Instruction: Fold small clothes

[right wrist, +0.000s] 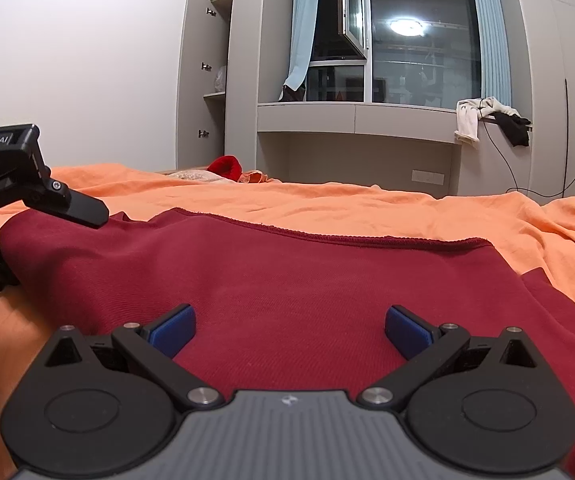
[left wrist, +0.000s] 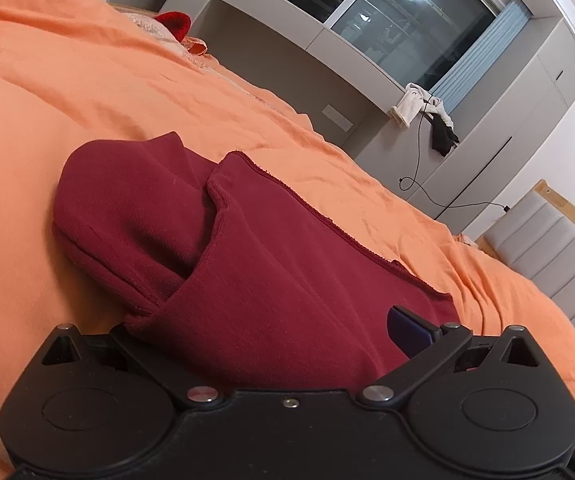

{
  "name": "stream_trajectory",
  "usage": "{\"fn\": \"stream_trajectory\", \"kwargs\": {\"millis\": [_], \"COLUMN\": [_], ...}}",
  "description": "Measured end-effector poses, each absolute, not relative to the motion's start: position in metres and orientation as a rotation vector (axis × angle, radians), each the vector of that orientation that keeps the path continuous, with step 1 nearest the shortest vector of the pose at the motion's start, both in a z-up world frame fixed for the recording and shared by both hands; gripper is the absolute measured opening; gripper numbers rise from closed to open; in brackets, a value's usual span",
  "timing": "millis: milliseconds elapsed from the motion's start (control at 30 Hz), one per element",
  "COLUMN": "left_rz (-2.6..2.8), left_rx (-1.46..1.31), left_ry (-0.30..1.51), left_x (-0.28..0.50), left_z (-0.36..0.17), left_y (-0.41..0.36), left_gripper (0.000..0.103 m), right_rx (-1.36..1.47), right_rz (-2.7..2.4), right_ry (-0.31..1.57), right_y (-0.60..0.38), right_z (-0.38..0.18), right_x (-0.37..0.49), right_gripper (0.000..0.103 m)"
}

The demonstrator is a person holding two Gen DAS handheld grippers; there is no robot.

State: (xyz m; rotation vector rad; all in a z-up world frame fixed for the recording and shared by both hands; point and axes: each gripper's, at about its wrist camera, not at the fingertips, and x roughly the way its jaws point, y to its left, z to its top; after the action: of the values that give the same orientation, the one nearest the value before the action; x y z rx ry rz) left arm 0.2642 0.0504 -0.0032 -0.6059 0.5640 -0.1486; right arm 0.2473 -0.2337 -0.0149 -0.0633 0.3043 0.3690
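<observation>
While still early in the fold, by the look of it: dark red garment [right wrist: 287, 280] lay spread on the orange bed cover [right wrist: 367, 204], directly ahead of and beneath the right hand-held gripper [right wrist: 289, 330]. Right jaws stood wide apart, both blue pads [right wrist: 173, 330] bare, nothing held, garment passing between and below them. Left hand-held gripper [left wrist: 271, 340] sat at the garment's near left edge; only its right blue pad [left wrist: 407, 330] visible, other finger buried under red cloth. Linkage looked spread, but grip on the fabric could not be told.

Done so far, judged: one sleeve or side panel [left wrist: 127, 208] turned inward ahead-left of the left hand-held gripper, forming a raised fold with a pocket-like opening. Far hem ran roughly straight ahead of the right hand-held gripper.

Left to do, judged: right side appeared unfolded, body not yet halved. Bright red item [right wrist: 227, 166] far ahead at the bed's edge, untouched.
</observation>
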Motion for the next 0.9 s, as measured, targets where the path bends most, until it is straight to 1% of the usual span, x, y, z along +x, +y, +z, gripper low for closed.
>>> {"fn": "stream_trajectory", "kwargs": {"millis": [300, 700, 800, 900], "left_rz": [-0.130, -0.056, -0.034, -0.008], "left_rx": [-0.661, -0.543, -0.576, -0.623], "left_ry": [0.503, 0.488, 0.503, 0.506], "left_x": [0.256, 0.261, 0.263, 0.264], "left_z": [-0.005, -0.003, 0.001, 0.004], "left_y": [0.055, 0.043, 0.044, 0.049], "left_gripper": [0.102, 0.102, 0.099, 0.093], "right_rx": [-0.069, -0.095, -0.100, -0.085], "right_rz": [0.355, 0.417, 0.443, 0.466], "right_ry": [0.299, 0.366, 0.379, 0.388], "right_y": [-0.233, -0.242, -0.248, -0.258], "right_z": [-0.015, -0.002, 0.003, 0.008], "right_x": [0.244, 0.243, 0.239, 0.235], "right_gripper": [0.103, 0.103, 0.103, 0.103]}}
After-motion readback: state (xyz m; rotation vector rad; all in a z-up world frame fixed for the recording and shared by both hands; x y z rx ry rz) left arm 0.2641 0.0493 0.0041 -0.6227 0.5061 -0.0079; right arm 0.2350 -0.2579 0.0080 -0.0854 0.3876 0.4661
